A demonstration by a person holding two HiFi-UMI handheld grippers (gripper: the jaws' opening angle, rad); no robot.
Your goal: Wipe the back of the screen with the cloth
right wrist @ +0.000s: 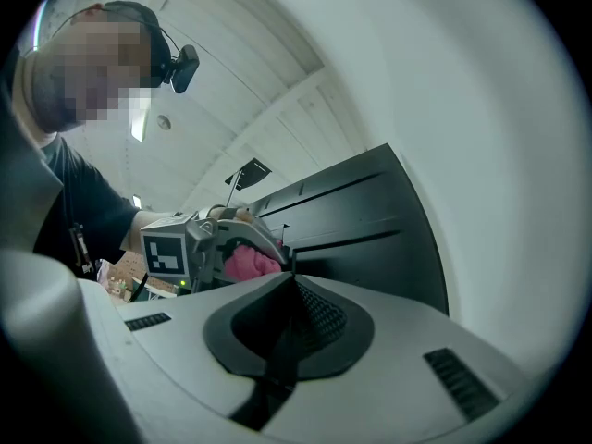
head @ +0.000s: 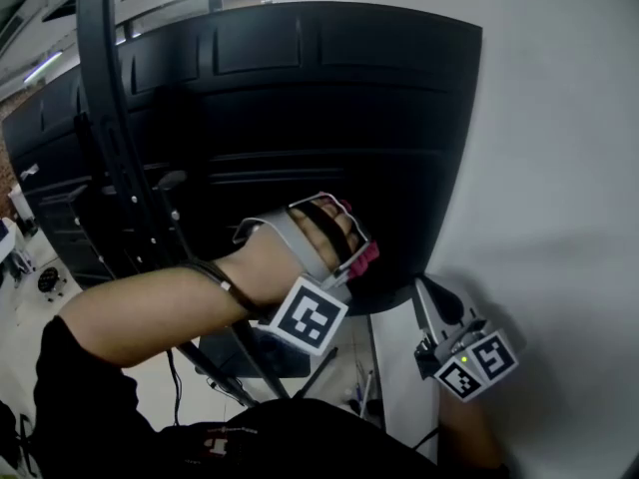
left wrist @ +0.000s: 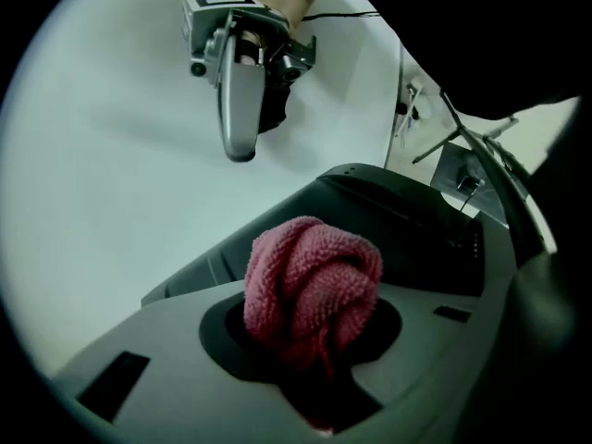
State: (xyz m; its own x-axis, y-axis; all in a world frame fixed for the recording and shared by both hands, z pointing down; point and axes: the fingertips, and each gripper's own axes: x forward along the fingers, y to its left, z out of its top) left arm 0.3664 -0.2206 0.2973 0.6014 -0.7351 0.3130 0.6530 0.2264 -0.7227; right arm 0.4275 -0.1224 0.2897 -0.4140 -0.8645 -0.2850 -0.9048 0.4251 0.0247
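The bunched pink terry cloth (left wrist: 313, 280) is clamped in the left gripper (left wrist: 310, 340). It is wadded into a rounded ball that bulges out past the jaws, so a soft pad rather than hard plastic meets the panel. In the head view the left gripper (head: 351, 250) holds the cloth (head: 365, 258) against the lower part of the large black curved back of the screen (head: 329, 108), close to its bottom edge. We cannot tell for certain whether the fabric is pressing or just shy of the surface.

The right gripper (right wrist: 291, 326) has its jaws drawn together with nothing between them. It hangs low and to the right (head: 427, 297), off the panel and near the plain white wall (head: 559, 168) — parked, we judge, where it won't cross the wiping path, since one cloth needs only one gripper. From its own view we see the cloth (right wrist: 248, 264) beside the dark panel (right wrist: 361, 220).

A black metal stand post (head: 110, 118) rises at the panel's left, which a sideways stroke would have to stop short of. We judge the wiping step to be in hand.
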